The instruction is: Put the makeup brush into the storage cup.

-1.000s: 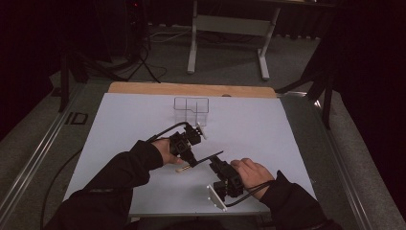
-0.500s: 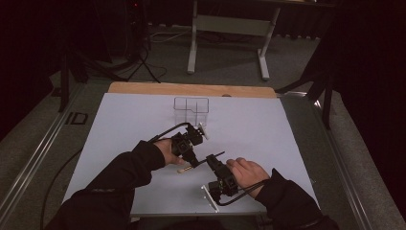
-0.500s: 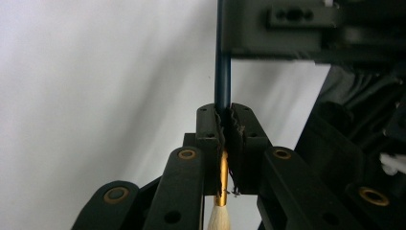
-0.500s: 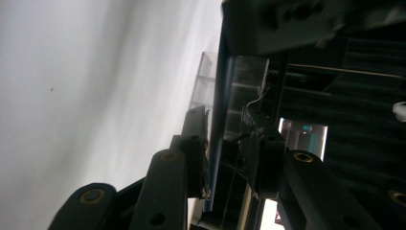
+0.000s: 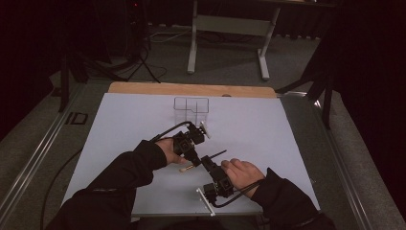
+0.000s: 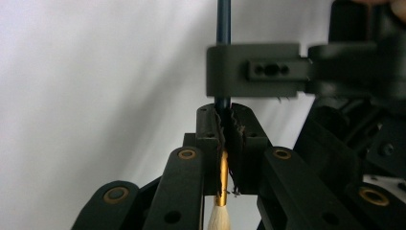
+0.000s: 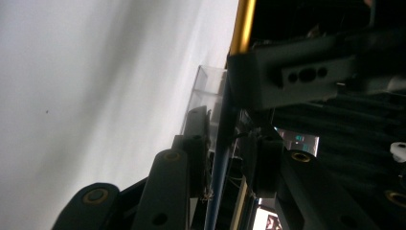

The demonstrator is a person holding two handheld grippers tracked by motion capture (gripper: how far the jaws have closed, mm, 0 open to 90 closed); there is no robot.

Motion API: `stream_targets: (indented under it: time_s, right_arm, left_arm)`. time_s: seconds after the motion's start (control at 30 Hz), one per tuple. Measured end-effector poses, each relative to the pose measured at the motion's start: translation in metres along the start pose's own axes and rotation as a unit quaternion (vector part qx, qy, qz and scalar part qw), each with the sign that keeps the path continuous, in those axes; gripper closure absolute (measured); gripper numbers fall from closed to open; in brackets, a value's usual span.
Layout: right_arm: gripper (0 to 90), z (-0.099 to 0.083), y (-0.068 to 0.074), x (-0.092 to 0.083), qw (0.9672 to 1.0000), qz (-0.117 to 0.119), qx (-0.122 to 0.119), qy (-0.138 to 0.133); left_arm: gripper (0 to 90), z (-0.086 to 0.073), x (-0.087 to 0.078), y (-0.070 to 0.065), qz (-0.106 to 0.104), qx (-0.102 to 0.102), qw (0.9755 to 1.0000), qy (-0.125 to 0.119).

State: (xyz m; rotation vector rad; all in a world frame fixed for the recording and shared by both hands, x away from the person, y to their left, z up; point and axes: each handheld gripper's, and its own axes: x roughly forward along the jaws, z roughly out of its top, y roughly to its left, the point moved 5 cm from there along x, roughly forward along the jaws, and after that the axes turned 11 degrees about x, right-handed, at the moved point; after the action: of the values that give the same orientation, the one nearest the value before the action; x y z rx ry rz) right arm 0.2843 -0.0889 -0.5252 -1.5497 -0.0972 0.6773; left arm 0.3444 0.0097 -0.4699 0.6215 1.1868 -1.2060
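Note:
A paintbrush (image 5: pixel 219 154) with a dark handle (image 6: pixel 223 28), gold ferrule (image 6: pixel 223 177) and white bristles is held just above the white mat (image 5: pixel 119 124). My left gripper (image 5: pixel 193 158) is shut on it where handle meets ferrule (image 6: pixel 225 120). My right gripper (image 5: pixel 207 163) faces it from the near right. Its jaws (image 7: pixel 227 129) stand on either side of the handle (image 7: pixel 221 158) and have just been closing. A slim gap still shows at one pad. One right finger (image 6: pixel 253 72) crosses the handle beyond my left jaws.
A clear compartmented box (image 5: pixel 191 108) stands on the mat's far middle, beyond both hands, and shows again behind the handle (image 7: pixel 208 88). A wooden strip (image 5: pixel 191 89) edges the mat's far side. Dark floor and a stand's legs lie beyond.
The right hand has edged a little toward the left gripper, and its jaws have narrowed around the brush handle. The left gripper and the brush have stayed put.

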Motion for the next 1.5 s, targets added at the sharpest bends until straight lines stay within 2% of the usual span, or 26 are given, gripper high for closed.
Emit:
stream_targets:
  time_s: [0.23, 0.3, 0.4, 0.47, 0.57, 0.63, 0.7, 0.77, 0.87, 0.93, 0.97, 1.0, 1.03, 1.07, 1.13, 1.17, 1.2, 1.23, 1.27, 1.3, 1.33, 1.37, 1.4, 1.43, 1.47, 1.5]
  right_arm:
    - [82.5, 0.002, -0.002, 0.003, 1.0000, -0.003, -0.005, 0.003]
    - [82.9, 0.001, -0.003, 0.004, 1.0000, 0.001, 0.001, 0.009]
    - [83.2, -0.001, -0.005, 0.004, 0.9999, 0.010, 0.010, 0.007]
    - [83.3, -0.004, -0.006, 0.005, 0.9997, 0.011, 0.019, 0.010]
    - [83.3, -0.008, -0.008, 0.005, 0.9994, 0.014, 0.030, 0.011]
    - [83.4, -0.011, -0.010, 0.004, 0.9992, 0.012, 0.036, 0.011]
    - [83.5, -0.013, -0.012, 0.003, 0.9987, 0.013, 0.048, 0.011]
    - [83.5, -0.016, -0.015, 0.003, 0.9969, 0.023, 0.074, 0.013]
    - [83.5, -0.021, -0.020, 0.002, 0.9941, 0.031, 0.103, 0.014]
    - [83.5, -0.024, -0.023, 0.001, 0.9919, 0.040, 0.120, 0.011]
    - [83.6, -0.025, -0.025, 0.000, 0.9897, 0.035, 0.138, 0.005]
    - [83.6, -0.025, -0.027, 0.000, 0.9895, 0.037, 0.140, 0.002]
    - [83.5, -0.026, -0.029, 0.000, 0.9871, 0.043, 0.154, 0.002]
    - [83.6, -0.027, -0.031, -0.001, 0.9855, 0.041, 0.165, -0.001]
    - [83.6, -0.027, -0.032, -0.001, 0.9846, 0.042, 0.170, 0.001]
    - [83.6, -0.029, -0.034, -0.001, 0.9781, 0.051, 0.202, 0.000]
    - [83.6, -0.029, -0.035, -0.001, 0.9755, 0.055, 0.213, 0.003]
    - [83.6, -0.029, -0.036, -0.001, 0.9721, 0.060, 0.227, 0.001]
    - [83.6, -0.029, -0.037, -0.002, 0.9708, 0.062, 0.232, 0.000]
    - [83.6, -0.029, -0.039, -0.001, 0.9688, 0.066, 0.239, -0.003]
    - [83.6, -0.030, -0.040, -0.002, 0.9649, 0.071, 0.253, -0.006]
    - [83.6, -0.030, -0.040, -0.002, 0.9649, 0.071, 0.253, -0.006]
    - [83.6, -0.032, -0.045, -0.001, 0.9574, 0.079, 0.278, -0.011]
    - [83.6, -0.033, -0.047, -0.001, 0.9519, 0.083, 0.295, -0.012]
    - [83.6, -0.034, -0.051, -0.002, 0.9475, 0.083, 0.308, -0.013]
    - [83.6, -0.034, -0.051, -0.002, 0.9475, 0.083, 0.308, -0.013]
  left_arm:
    - [83.6, -0.001, 0.001, 0.002, -0.002, -0.007, 1.0000, -0.002]
    - [83.4, -0.001, 0.001, 0.003, 0.004, -0.003, 0.9999, -0.011]
    - [82.3, -0.001, 0.001, 0.002, 0.007, 0.019, 0.9994, -0.029]
    - [76.4, -0.001, -0.003, 0.002, 0.009, 0.019, 0.9988, -0.044]
    - [66.6, -0.001, -0.009, 0.002, 0.029, 0.026, 0.9978, -0.054]
    - [62.2, -0.001, -0.016, 0.003, 0.038, 0.017, 0.9971, -0.064]
    - [57.5, -0.002, -0.025, 0.003, 0.033, 0.016, 0.9955, -0.088]
    - [50.8, -0.003, -0.034, 0.002, 0.044, 0.018, 0.9932, -0.106]
    - [47.5, -0.004, -0.047, 0.000, 0.056, 0.027, 0.9873, -0.146]
    - [37.2, -0.006, -0.055, -0.001, 0.060, 0.022, 0.9825, -0.175]
    - [33.3, -0.008, -0.057, -0.001, 0.050, 0.028, 0.9809, -0.186]
    - [25.5, -0.008, -0.057, -0.001, 0.050, 0.028, 0.9809, -0.186]
    - [20.1, -0.011, -0.062, 0.000, 0.048, 0.022, 0.9763, -0.210]
    - [19.1, -0.012, -0.064, 0.000, 0.044, 0.024, 0.9745, -0.219]
    - [15.1, -0.012, -0.064, 0.000, 0.044, 0.024, 0.9745, -0.219]
    - [12.9, -0.017, -0.069, 0.002, 0.081, 0.028, 0.9631, -0.255]
    - [11.0, -0.018, -0.071, 0.003, 0.084, 0.028, 0.9604, -0.264]
    - [6.0, -0.018, -0.071, 0.003, 0.084, 0.028, 0.9604, -0.264]
    - [1.7, -0.020, -0.074, 0.004, 0.112, 0.035, 0.9474, -0.298]
    - [1.0, -0.020, -0.074, 0.004, 0.112, 0.035, 0.9474, -0.298]
    - [1.0, -0.024, -0.077, 0.007, 0.118, 0.030, 0.9428, -0.310]
    - [0.9, -0.024, -0.077, 0.007, 0.118, 0.030, 0.9428, -0.310]
    - [0.8, -0.028, -0.079, 0.010, 0.123, 0.028, 0.9374, -0.325]
    - [0.7, -0.028, -0.079, 0.010, 0.123, 0.028, 0.9374, -0.325]
    - [0.2, -0.032, -0.081, 0.011, 0.126, 0.025, 0.9304, -0.343]
    - [0.2, -0.032, -0.081, 0.011, 0.126, 0.025, 0.9304, -0.343]
